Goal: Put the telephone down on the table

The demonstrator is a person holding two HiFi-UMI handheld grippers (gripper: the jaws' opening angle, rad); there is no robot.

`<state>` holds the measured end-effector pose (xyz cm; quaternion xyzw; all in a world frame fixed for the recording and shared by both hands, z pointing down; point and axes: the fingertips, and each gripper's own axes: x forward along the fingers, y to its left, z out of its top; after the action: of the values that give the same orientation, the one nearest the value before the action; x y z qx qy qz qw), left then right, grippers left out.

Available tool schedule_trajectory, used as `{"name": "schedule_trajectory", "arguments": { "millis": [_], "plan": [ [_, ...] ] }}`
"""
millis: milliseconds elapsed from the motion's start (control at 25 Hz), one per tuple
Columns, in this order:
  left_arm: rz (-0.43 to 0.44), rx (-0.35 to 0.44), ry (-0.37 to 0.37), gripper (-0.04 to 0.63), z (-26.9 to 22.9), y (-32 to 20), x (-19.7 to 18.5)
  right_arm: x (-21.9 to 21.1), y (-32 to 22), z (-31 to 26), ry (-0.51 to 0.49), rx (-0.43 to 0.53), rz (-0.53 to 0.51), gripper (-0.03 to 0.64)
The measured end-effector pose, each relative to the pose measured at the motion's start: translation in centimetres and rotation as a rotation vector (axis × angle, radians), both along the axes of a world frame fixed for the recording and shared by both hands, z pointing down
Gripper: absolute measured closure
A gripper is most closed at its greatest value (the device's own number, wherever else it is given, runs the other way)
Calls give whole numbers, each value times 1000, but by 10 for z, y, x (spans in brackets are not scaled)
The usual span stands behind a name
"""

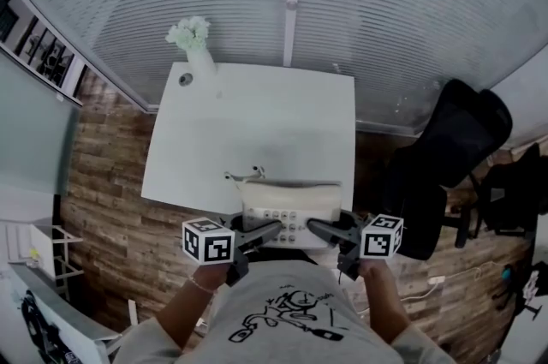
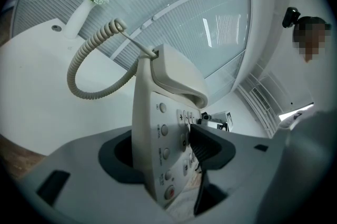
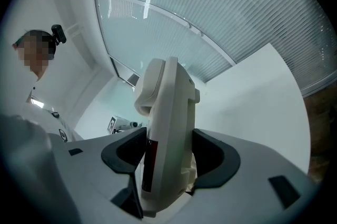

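The cream desk telephone (image 1: 287, 204) with its handset on the cradle is held level at the near edge of the white table (image 1: 257, 114). I cannot tell whether it touches the top. My left gripper (image 1: 257, 235) is shut on its left end and my right gripper (image 1: 330, 232) on its right end. In the left gripper view the keypad side of the telephone (image 2: 158, 112) stands clamped in the left gripper (image 2: 166, 154), and the coiled cord (image 2: 84, 54) loops over the table. In the right gripper view the right gripper (image 3: 171, 157) pinches the telephone's (image 3: 168, 107) edge.
A white vase with pale flowers (image 1: 193, 41) stands at the table's far left corner, beside a small round grommet (image 1: 185, 79). A black office chair (image 1: 454, 148) sits right of the table. Window blinds (image 1: 385, 2) run behind it. White shelving (image 1: 43, 255) stands at the lower left.
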<state>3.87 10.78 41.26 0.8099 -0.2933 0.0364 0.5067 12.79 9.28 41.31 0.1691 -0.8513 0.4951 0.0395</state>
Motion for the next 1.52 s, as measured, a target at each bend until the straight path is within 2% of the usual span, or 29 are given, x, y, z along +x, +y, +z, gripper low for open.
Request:
{"name": "schedule_trajectory", "arguments": {
  "millis": [400, 840, 1520],
  "plan": [
    [-19, 1, 7, 331, -2, -1, -5, -5, -2, -3, 2, -4, -10, 333],
    [-3, -8, 9, 333, -2, -11, -14, -14, -11, -2, 6, -14, 0, 333],
    [49, -14, 23, 333, 2, -66, -55, -56, -62, 0, 20, -19, 54, 333]
  ]
}}
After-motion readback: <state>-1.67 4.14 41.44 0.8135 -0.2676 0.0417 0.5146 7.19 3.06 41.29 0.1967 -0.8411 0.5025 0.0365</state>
